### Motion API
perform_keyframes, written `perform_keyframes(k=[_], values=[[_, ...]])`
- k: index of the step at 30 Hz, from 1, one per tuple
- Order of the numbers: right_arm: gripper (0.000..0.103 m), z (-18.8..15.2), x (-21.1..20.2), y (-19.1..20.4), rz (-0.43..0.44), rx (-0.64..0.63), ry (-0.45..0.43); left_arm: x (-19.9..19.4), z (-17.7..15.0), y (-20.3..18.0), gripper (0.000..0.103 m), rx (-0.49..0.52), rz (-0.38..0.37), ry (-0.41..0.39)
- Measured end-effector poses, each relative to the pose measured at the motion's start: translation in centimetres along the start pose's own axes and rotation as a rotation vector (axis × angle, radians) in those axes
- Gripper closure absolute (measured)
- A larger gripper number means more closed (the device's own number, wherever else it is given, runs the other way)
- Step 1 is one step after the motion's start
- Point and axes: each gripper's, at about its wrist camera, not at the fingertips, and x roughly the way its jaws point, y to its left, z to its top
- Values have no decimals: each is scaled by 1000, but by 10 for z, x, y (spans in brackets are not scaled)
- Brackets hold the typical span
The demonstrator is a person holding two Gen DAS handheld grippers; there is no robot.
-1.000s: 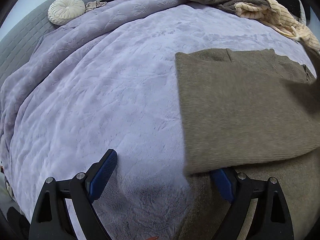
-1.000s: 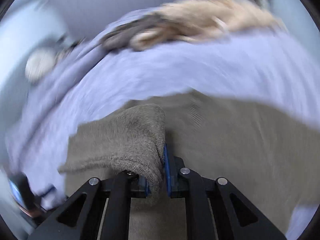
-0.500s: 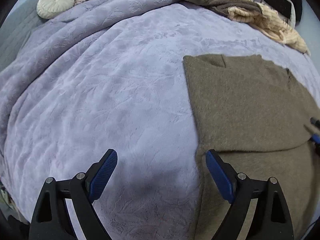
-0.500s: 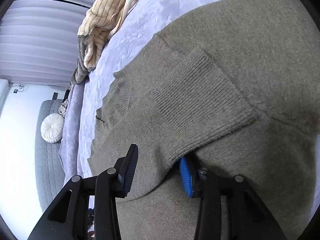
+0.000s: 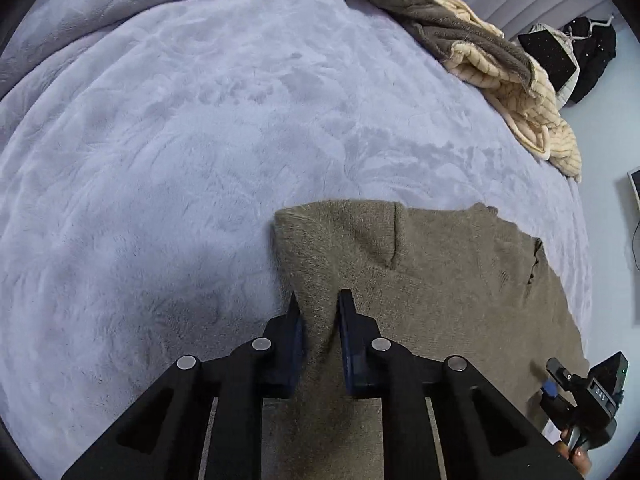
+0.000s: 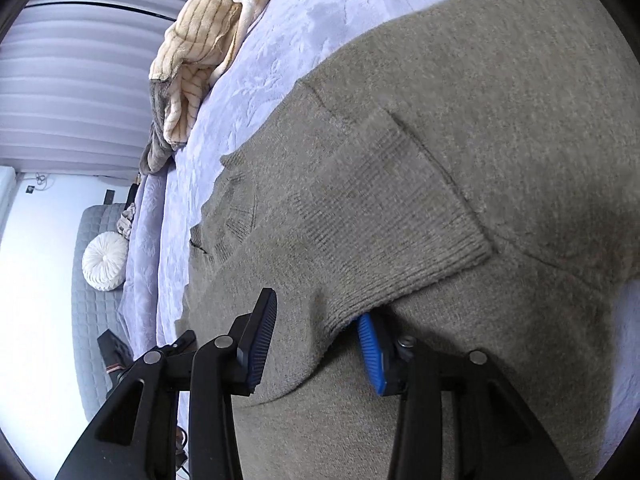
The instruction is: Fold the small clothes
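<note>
Lavender plush blanket (image 5: 200, 140) spread over the bed, filling the left and centre of the left wrist view; olive-brown knit sweater (image 5: 440, 280) lying flat on it toward the lower right, folded edge running along its left side; left claw (image 5: 320, 312) nearly closed, pinching a raised ridge of sweater fabric at that folded left edge, cloth bunched between the two dark pads; cream striped garment (image 5: 520, 92) heaped with a grey-brown one (image 5: 420, 12) at the far edge of the bed, well apart from the sweater; black bag or clothing (image 5: 592, 56) further right against the wall; right claw (image 5: 560, 384) visible at the lower right corner, over the sweater's right side.

In the right wrist view, quilted grey headboard (image 6: 92, 300) at far left with a round white cushion (image 6: 104, 260) against it; cream striped garment (image 6: 208, 36) above; sweater (image 6: 500, 140) covering most of the frame; right claw (image 6: 316, 340) spread wide, holding nothing; left pad resting over the cloth, blue right pad (image 6: 370, 354) tucked under the ribbed cuff (image 6: 400, 220) of the sleeve folded across the body.
</note>
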Motion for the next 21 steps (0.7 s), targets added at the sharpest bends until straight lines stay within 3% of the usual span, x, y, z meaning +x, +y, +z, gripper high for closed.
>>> perform_keyframes(k=[1,6,9,11,17,21], values=[[96,2,-3,7,-9,-30,-15,-5,1,1,93,5,7,-23],[96,3,-13,28,-19,-146,-62,3,4,20,93,-37,15,-24],[96,-3,-5,0,-103,-87,-31,6,0,17,93,-2,42,-42],[96,-10,-9,-22,-66,-14,-25,1,0,17,93,4,54,-49],[93,-25,-29,-23,-98,-64,1,-22,-8,2,93,96,162,-85],[87,-33,-41,-24,-89,-51,10,-38,-26,-16,93,151,190,-84]])
